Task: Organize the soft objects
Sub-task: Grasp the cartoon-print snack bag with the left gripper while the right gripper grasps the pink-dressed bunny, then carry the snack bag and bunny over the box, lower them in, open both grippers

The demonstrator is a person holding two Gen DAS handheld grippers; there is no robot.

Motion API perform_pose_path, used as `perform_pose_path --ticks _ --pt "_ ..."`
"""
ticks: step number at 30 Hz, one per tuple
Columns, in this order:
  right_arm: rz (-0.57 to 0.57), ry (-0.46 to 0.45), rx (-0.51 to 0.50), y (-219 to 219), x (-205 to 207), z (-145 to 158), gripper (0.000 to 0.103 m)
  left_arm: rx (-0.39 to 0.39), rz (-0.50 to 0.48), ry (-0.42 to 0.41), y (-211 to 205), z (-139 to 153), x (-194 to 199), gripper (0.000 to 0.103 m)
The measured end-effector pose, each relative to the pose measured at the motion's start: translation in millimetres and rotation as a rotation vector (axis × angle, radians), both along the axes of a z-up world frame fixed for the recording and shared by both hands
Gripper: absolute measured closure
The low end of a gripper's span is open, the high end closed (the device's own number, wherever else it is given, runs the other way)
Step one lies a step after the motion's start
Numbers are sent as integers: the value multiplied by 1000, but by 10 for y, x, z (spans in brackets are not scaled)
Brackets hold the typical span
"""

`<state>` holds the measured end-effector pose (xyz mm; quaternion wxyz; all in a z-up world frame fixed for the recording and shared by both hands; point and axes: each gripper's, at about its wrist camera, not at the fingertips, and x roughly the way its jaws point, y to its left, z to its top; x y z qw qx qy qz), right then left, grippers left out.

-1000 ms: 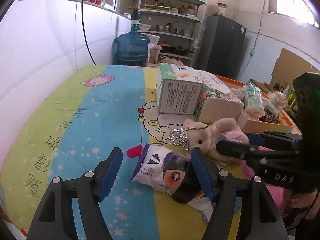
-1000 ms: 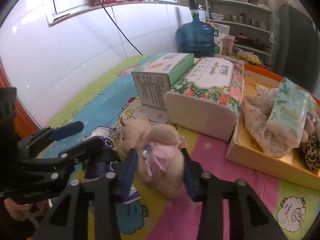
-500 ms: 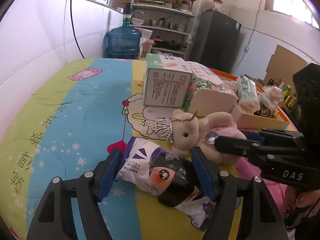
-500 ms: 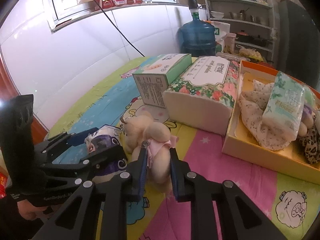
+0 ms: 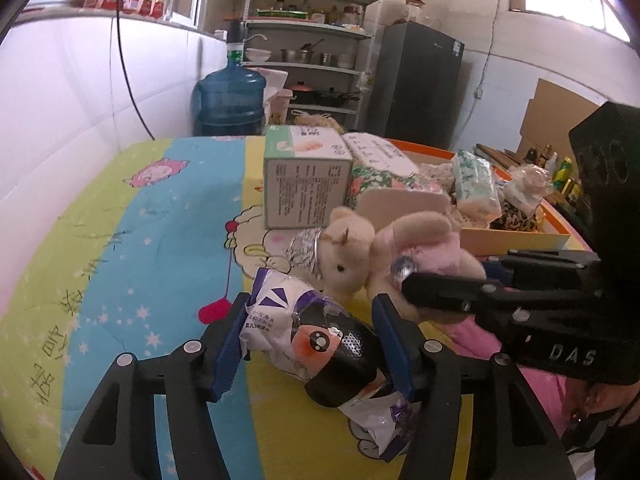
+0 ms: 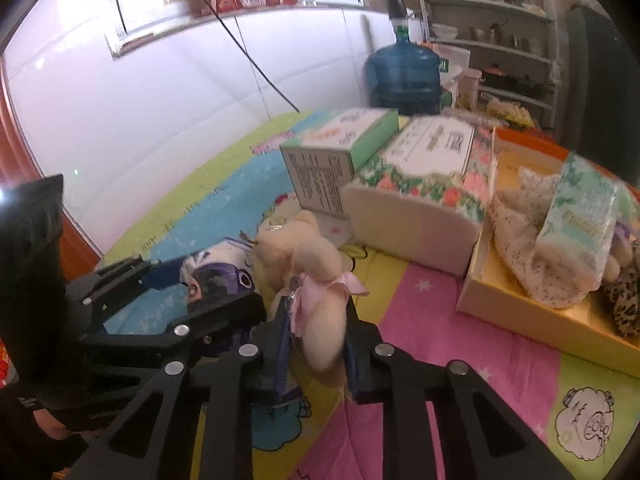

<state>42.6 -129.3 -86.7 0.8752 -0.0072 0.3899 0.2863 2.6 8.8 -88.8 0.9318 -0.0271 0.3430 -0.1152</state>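
Observation:
A cream plush bear in a pink dress and silver crown lies on the cartoon-print tabletop. My right gripper is shut on its body, jaws still closing, and the bear bulges above the pads. Just left of the bear lies a soft white, purple and black plastic package. My left gripper straddles it with jaws closing, and both blue pads touch its sides. The right wrist view shows the same package between the left gripper's fingers.
Behind the bear stand a green-and-white box and a floral tissue pack. To the right is an orange tray with a tissue pack and cloths. A white wall runs along the table's left; a water jug stands beyond.
The left jaws have narrowed around the package until the pads meet its sides. The right jaws have closed from loosely around the bear to pinching its body.

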Motion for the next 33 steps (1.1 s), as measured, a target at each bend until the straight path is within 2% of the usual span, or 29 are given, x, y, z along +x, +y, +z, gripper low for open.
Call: perform_pose_path --ticks 9,16,25,33 --pt "-91 -117 49 -323 -76 375 83 15 -38 -70 -181 322 21 41" --pt "-244 -210 77 -936 -116 676 82 27 -114 -126 -609 630 214 41" --pt "-414 -222 91 -1800 -28 766 82 16 -205 -156 -1351 831 571 40" --pt "-466 -190 83 -2223 160 697 82 25 -244 -157 -1902 876 884 40"
